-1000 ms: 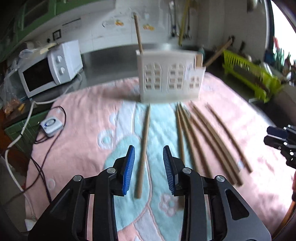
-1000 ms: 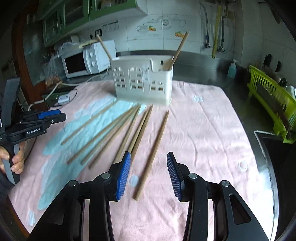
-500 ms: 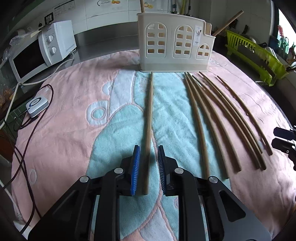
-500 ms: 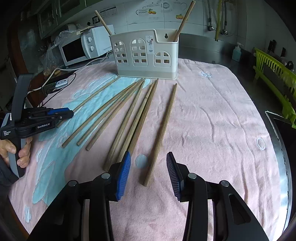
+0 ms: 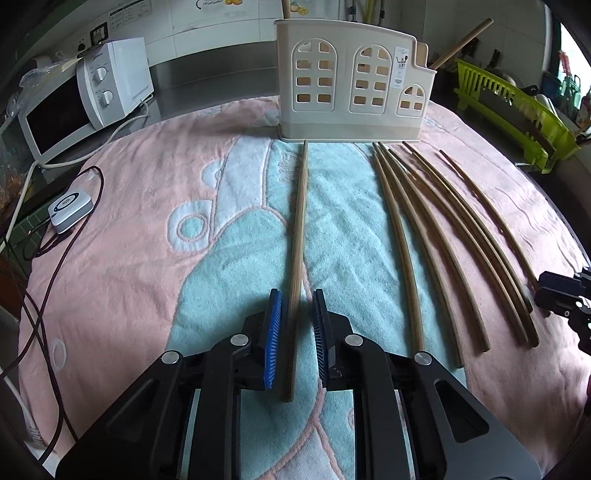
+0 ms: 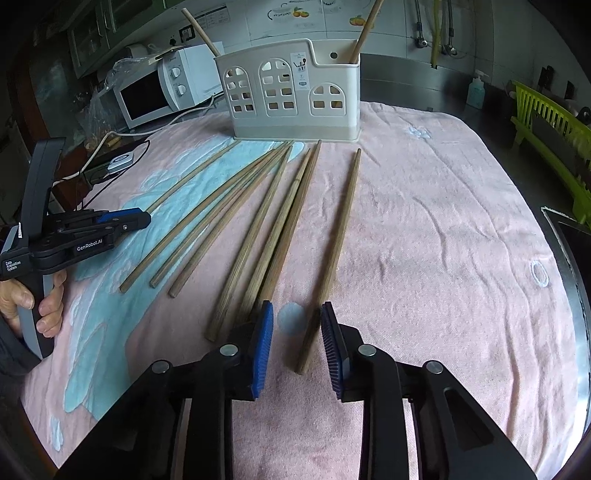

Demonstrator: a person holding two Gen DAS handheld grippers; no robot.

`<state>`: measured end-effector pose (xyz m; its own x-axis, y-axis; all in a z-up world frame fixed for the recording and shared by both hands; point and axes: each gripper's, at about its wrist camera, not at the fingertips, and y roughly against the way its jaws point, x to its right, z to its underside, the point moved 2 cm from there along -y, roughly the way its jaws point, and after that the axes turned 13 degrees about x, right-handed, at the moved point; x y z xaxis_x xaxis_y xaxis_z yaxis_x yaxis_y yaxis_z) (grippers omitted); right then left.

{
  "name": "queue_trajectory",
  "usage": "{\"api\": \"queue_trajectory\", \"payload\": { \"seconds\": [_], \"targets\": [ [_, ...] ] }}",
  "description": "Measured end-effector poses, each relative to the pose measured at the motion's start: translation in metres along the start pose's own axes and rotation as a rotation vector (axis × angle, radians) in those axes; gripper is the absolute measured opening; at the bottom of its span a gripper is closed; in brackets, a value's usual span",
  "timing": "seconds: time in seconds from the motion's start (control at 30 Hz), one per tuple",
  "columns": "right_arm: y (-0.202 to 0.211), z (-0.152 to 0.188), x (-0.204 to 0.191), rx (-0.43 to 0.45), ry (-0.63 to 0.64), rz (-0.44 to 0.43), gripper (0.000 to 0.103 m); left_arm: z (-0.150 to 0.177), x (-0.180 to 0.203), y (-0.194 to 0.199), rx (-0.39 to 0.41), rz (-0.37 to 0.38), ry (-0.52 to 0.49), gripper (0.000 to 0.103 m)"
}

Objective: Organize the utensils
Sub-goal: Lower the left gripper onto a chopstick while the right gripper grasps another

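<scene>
A cream utensil holder (image 5: 351, 85) (image 6: 295, 92) stands at the far side of a pink and teal towel (image 5: 129, 221), with two chopsticks (image 6: 364, 29) upright in it. Several wooden chopsticks lie in front of it. My left gripper (image 5: 295, 293) (image 6: 142, 218) is low over the towel. Its jaws are closing around the lone left chopstick (image 5: 300, 221), with a small gap on each side. My right gripper (image 6: 296, 304) (image 5: 546, 288) is closing around the near end of the rightmost chopstick (image 6: 341, 221), which lies close to the right pad; the left pad is apart from it.
A white microwave (image 5: 85, 107) stands at the back left, with a small white device (image 5: 68, 208) and cables beside the towel. A green dish rack (image 5: 517, 114) is at the right. A metal sink edge (image 6: 569, 258) borders the towel. A person's hand (image 6: 48, 310) grips the left handle.
Both grippers have sunk toward the towel, and the jaws of each have narrowed around a chopstick. The chopsticks lie where they were.
</scene>
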<state>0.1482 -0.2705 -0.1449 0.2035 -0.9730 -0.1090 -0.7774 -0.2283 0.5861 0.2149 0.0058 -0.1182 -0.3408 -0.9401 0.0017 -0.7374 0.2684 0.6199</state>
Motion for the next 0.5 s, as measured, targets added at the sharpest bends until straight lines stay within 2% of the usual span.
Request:
{"api": "queue_trajectory", "payload": {
  "seconds": [0.13, 0.27, 0.4, 0.5],
  "targets": [
    [-0.0028, 0.0039, 0.0049, -0.013, -0.014, 0.011, 0.017, -0.0009, 0.0003, -0.0001, 0.000, 0.000, 0.006, 0.013],
    [-0.0049, 0.0038, 0.0038, -0.013, -0.009, 0.025, 0.016, -0.0017, 0.0002, -0.0002, 0.002, -0.013, 0.016, 0.008],
    [-0.0087, 0.0029, -0.0007, -0.004, 0.013, 0.064, 0.016, -0.0016, 0.0004, -0.0003, 0.003, -0.021, 0.022, 0.006],
    [-0.0091, 0.0035, -0.0039, 0.006, 0.044, 0.107, 0.009, -0.0027, 0.0020, -0.0007, -0.002, -0.027, 0.025, 0.005]
  ]
}}
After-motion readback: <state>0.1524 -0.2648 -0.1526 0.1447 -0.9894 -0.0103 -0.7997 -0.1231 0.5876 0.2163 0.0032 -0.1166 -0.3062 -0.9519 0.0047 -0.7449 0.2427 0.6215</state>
